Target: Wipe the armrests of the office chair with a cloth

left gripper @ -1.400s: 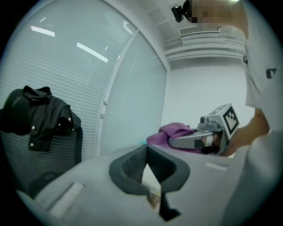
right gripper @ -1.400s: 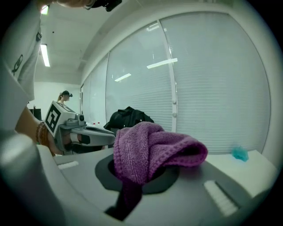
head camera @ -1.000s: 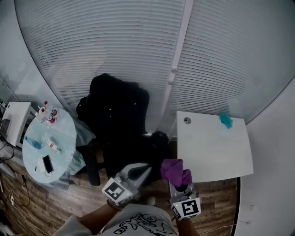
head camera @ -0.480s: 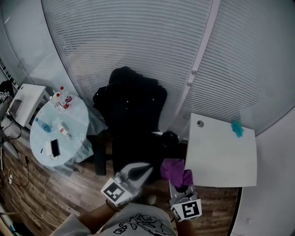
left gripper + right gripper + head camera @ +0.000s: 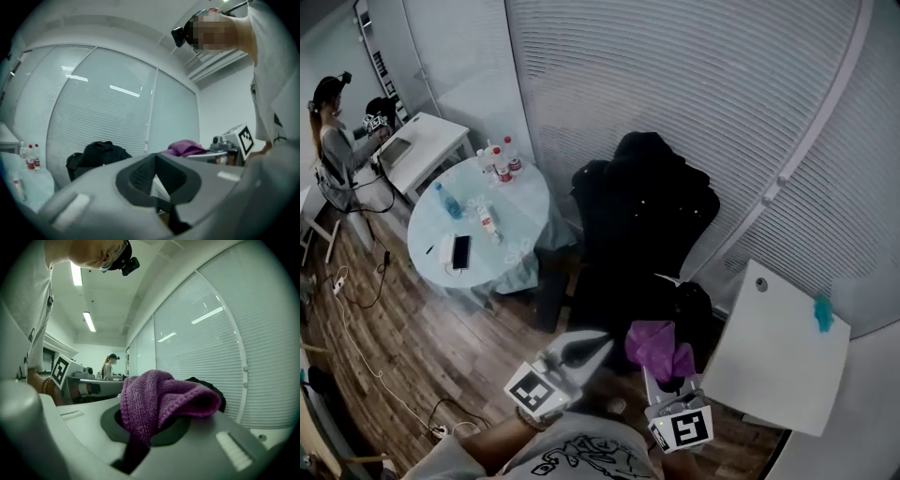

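The black office chair [image 5: 647,225] stands against the blinds with a dark garment over its back. One armrest [image 5: 551,305] shows on its left side. Just short of the chair seat, my right gripper [image 5: 664,370] is shut on a bunched purple cloth [image 5: 656,345]. In the right gripper view the cloth [image 5: 159,399] bulges out over the jaws and hides the chair's lower part. My left gripper [image 5: 596,343] hovers beside it to the left, shut and empty, its jaws pointing at the chair [image 5: 98,154].
A round table [image 5: 525,202] with a pale blue cover holds bottles and a phone, left of the chair. A white square table [image 5: 778,366] with a teal item [image 5: 822,314] stands at the right. A person [image 5: 333,141] sits at a white desk far left. Cables lie on the wood floor.
The head view has swung left: chair and white table slid right in the picture, the round table and far desk came into view. Both grippers keep their places and holds.
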Tool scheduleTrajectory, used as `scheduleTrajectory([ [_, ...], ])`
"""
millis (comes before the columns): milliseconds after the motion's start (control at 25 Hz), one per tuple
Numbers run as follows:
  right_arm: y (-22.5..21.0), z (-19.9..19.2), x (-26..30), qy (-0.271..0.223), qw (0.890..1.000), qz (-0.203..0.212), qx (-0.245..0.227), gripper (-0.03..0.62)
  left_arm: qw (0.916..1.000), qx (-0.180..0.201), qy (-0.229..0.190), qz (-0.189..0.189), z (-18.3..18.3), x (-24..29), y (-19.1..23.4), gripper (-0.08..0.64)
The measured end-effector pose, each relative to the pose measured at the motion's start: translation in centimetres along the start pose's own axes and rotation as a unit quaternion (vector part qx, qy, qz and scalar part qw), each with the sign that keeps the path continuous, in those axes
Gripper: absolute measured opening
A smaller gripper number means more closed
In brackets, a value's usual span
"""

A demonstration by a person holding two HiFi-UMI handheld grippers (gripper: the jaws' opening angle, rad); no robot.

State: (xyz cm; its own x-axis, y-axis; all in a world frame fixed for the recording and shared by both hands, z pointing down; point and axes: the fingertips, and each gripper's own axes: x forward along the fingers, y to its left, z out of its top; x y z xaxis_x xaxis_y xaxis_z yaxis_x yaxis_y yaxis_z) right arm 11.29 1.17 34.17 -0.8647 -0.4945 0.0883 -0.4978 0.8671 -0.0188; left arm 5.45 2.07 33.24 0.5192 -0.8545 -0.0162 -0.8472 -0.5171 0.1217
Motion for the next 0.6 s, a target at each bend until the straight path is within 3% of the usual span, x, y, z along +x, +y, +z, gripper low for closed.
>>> scheduleTrajectory([
  [320,8.5,1.5,6.4,-0.01,0.995,0.101,-0.023,0.029,0.9961,-0.002,-0.021,0.085,1.6,-8.6,5.0,0.0],
  [600,13.5,1.9,11.4,-0.009,0.99,0.139,-0.031,0.029,0.9916,0.0,-0.025,0.127,2.3,-14.3,9.8,0.0],
])
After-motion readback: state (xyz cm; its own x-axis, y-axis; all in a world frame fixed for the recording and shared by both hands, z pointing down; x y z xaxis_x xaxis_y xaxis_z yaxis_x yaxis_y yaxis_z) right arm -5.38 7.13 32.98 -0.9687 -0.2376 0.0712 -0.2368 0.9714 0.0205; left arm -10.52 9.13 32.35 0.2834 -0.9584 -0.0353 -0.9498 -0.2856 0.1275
